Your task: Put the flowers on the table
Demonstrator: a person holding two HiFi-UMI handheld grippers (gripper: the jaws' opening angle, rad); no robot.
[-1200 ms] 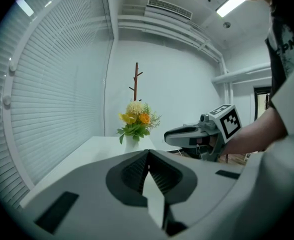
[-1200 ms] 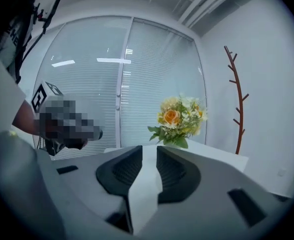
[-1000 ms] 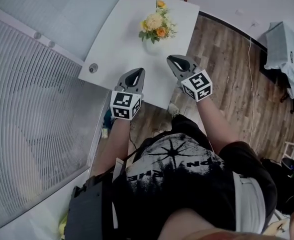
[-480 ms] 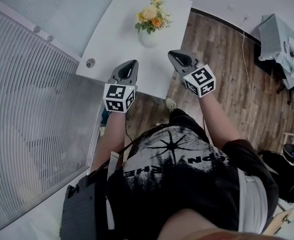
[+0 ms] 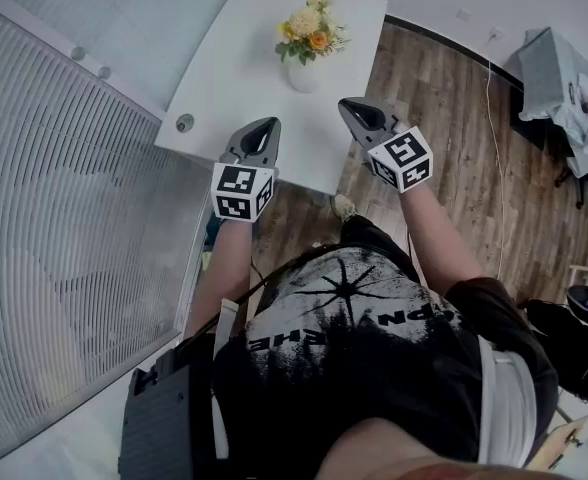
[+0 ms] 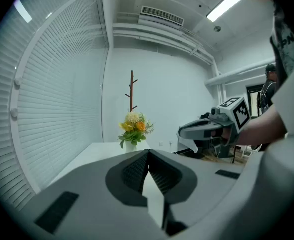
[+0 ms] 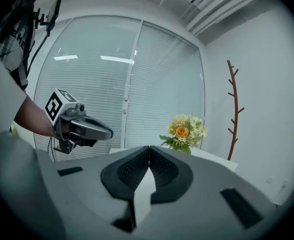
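In the head view, the flowers (image 5: 309, 30) stand in a white vase (image 5: 301, 74) on the far part of the white tabletop (image 5: 229, 78), upright and well apart from both grippers. The left gripper (image 5: 270, 124) hangs over the near edge of the tabletop, its tip pointing toward the vase. The right gripper (image 5: 347, 106) is level with it, over the near right corner. A small round fitting (image 5: 184, 123) sits in the tabletop near its left edge. White blinds (image 5: 54, 228) fill the left side, and a wooden floor (image 5: 444, 98) lies to the right.

In the left gripper view, the jaws are pressed together at the tips with nothing between them. Beyond them the flowers (image 6: 133, 126) stand on the tabletop (image 6: 94, 154). A bare wooden stand (image 6: 132, 91) rises behind them against the wall. The right gripper (image 6: 183, 132) shows at the right, held by a hand.

In the right gripper view, the jaws are also fully closed and empty. The flowers (image 7: 184, 129) show just above and to the right of the jaw tips, farther off. The wooden stand (image 7: 233, 109) is at the right, and the left gripper (image 7: 109, 132) is at the left in front of the blinds (image 7: 137, 84).
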